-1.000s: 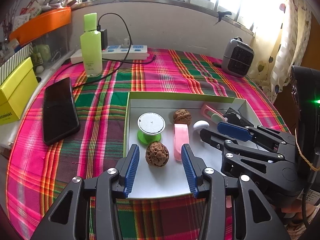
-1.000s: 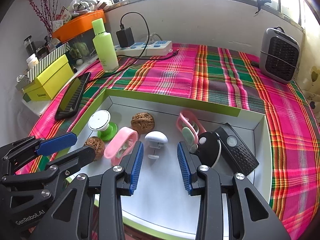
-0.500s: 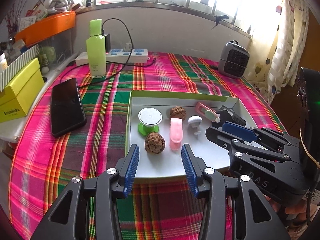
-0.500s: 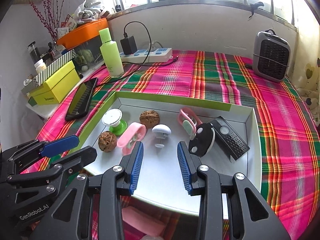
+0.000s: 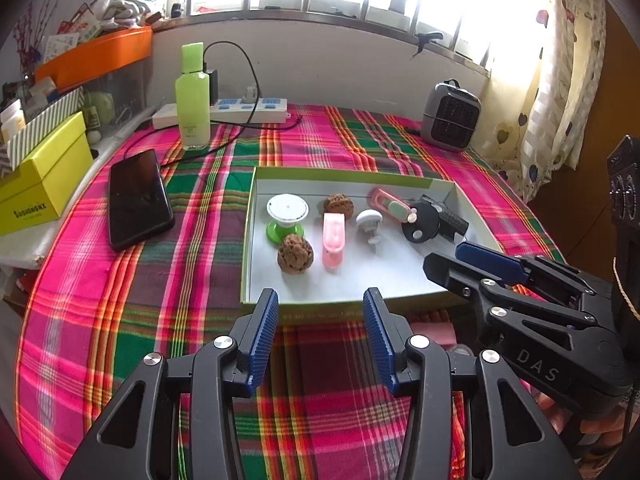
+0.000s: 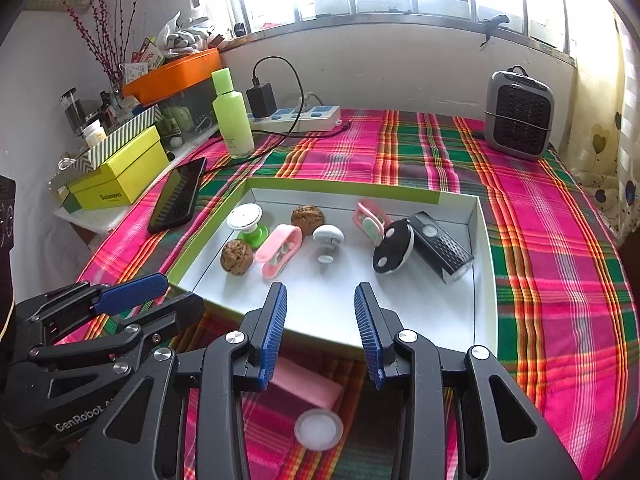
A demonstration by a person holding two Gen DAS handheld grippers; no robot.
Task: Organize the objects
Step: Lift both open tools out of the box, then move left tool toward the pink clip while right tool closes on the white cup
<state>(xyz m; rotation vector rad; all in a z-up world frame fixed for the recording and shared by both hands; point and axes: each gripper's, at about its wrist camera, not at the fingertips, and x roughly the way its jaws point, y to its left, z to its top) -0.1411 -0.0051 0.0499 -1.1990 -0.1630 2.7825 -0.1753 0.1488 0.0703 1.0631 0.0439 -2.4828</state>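
A green-rimmed white box lid [image 5: 340,304] [image 6: 344,190] lies on the plaid cloth. In it lie two walnuts [image 5: 295,254] [image 6: 307,219], a green-and-white spool [image 5: 286,216], a pink clip [image 5: 333,238], a white knob [image 5: 370,222], a pink-and-green case [image 6: 370,220], a black disc [image 6: 392,246] and a black rectangular device [image 6: 440,246]. My left gripper [image 5: 320,336] is open and empty, just short of the lid's near rim. My right gripper [image 6: 320,330] is open and empty above the near rim. A pink block [image 6: 308,386] and a white round cap [image 6: 319,428] lie on the cloth below it.
A black phone [image 5: 138,196] lies left of the lid. A green bottle [image 5: 193,96] and a power strip [image 5: 248,108] with cables stand at the back. A grey heater [image 5: 452,120] is at the back right. Yellow boxes [image 5: 40,176] sit at the left edge.
Both grippers have drawn back toward me and risen, out of the lid. The pink block and white cap have come into the right wrist view. Both stay open.
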